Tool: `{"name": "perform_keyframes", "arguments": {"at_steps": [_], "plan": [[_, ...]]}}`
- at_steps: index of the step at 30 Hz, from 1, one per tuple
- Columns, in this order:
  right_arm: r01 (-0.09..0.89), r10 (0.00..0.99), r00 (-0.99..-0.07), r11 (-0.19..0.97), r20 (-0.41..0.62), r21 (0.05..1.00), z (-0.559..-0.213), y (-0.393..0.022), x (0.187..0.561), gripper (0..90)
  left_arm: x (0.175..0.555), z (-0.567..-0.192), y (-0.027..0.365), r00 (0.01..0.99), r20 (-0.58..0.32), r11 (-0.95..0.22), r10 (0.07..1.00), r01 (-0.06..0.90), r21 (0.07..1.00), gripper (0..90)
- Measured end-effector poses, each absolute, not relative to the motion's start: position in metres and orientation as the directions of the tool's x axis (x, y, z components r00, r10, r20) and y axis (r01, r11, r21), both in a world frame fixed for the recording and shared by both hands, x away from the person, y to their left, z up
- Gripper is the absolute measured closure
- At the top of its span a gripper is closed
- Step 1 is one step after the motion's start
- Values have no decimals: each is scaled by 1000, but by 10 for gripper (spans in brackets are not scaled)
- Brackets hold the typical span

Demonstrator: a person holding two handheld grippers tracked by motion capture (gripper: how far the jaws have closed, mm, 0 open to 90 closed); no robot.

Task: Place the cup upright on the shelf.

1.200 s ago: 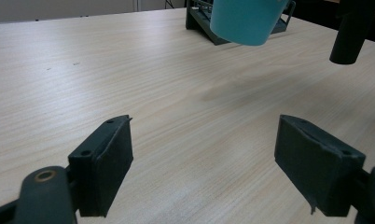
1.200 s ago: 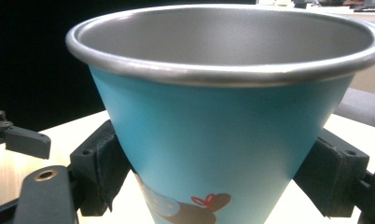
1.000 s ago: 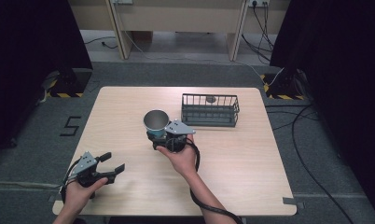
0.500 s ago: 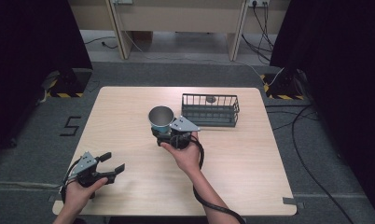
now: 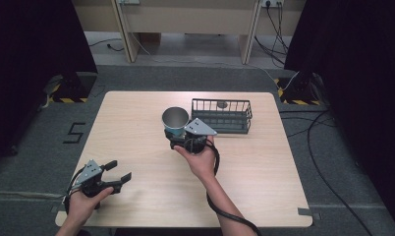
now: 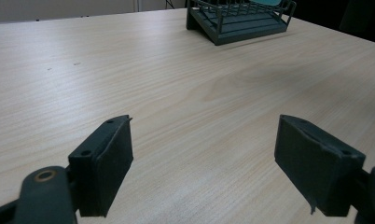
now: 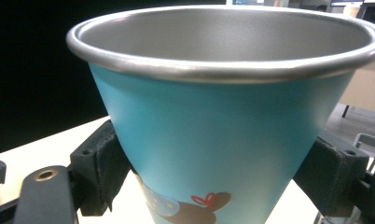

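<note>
Cup (image 5: 175, 121) in right gripper (image 5: 178, 139) has moved nearer basket (image 5: 221, 116).

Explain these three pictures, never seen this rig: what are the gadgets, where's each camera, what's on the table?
No robot here: a person holds a hand-held claw in each hand and works at a wooden table. The high view comes from a fixed camera above, looking down on the table. The other two come from cameras riding on each claw, looking out between its two black jaws.

The left claw sits near the table's front left corner, jaws spread wide with nothing between them; its own view shows bare wood and a dark wire basket farther off.

The right claw is closed on a blue cup with a metal rim and inside, its open mouth facing up. In the high view the cup sits just left of the basket, which holds a small dark thing I cannot identify.
</note>
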State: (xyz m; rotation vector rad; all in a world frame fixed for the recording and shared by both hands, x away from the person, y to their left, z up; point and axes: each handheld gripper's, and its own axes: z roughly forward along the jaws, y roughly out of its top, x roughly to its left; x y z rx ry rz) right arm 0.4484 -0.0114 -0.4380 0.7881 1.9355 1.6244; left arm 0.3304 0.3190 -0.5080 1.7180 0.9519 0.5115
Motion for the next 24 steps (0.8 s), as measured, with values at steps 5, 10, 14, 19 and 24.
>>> {"name": "perform_keyframes", "arguments": {"at_steps": [5, 10, 14, 19, 24], "plan": [[114, 710, -704, 118, -3, 986, -435, -16, 451, 197, 330, -508, 319, 590, -114, -124, 799, 347, 930, 187], [112, 720, -694, 113, -4, 987, -431, -21, 452, 197, 330, -508, 319, 590, -114, -124, 799, 347, 930, 187], [111, 728, -685, 109, -3, 988, -429, -24, 454, 197, 330, -508, 319, 589, -114, -123, 800, 346, 930, 187], [109, 738, -675, 98, 1, 989, -426, -29, 456, 197, 330, -508, 319, 589, -115, -120, 800, 345, 931, 187], [101, 751, -660, 88, 0, 991, -421, -36, 458, 198, 330, -508, 319, 588, -114, -121, 801, 346, 930, 187]]}}
